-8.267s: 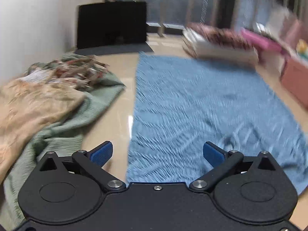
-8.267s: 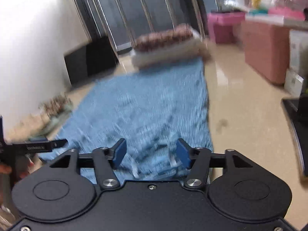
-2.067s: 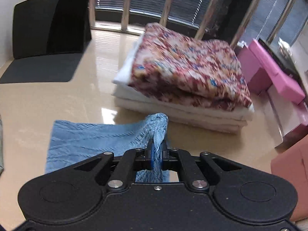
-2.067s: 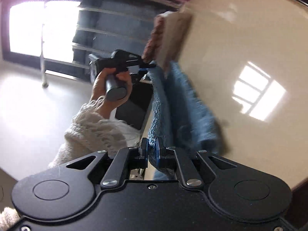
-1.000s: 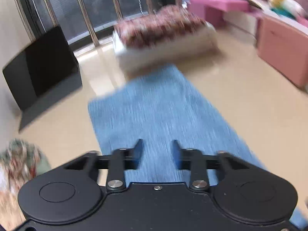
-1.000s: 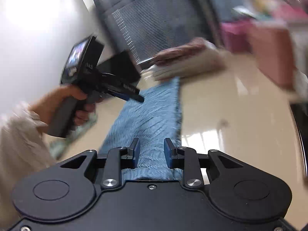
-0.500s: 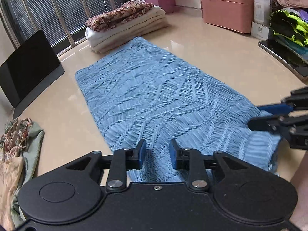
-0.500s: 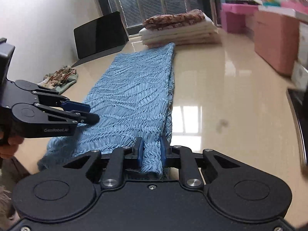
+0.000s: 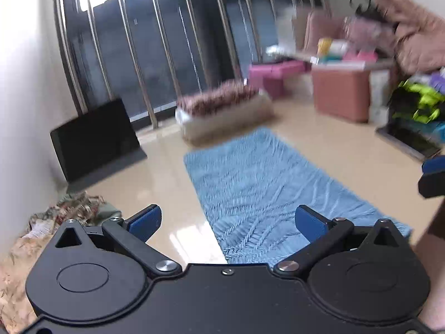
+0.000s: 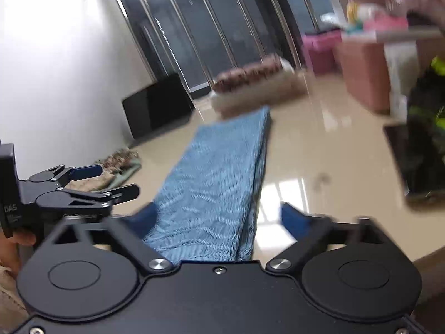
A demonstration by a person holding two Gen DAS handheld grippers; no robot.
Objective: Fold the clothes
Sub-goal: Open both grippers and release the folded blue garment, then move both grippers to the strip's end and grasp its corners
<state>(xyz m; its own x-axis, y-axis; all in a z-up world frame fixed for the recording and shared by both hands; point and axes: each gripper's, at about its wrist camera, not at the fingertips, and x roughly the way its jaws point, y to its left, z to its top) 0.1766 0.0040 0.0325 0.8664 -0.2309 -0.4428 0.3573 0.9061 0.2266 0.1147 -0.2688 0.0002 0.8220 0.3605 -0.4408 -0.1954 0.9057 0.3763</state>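
One lengthwise fold is judged done: blue cloth (image 9: 264,183) lies doubled ahead of the fingers. Left gripper (image 9: 226,222) and right gripper (image 10: 219,220) jaws are opening, nothing clamped. Further folds remain.

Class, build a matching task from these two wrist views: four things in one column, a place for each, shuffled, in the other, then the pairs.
Things
1. blue cloth
2. folded stack
3. black panel
4. crumpled clothes

Places
A. against the white wall
B. heaped on the floor, near left
C. spread flat, mid-floor
D. beyond the cloth's far end, by the window bars

Pairs: 1-C, 2-D, 3-A, 4-B
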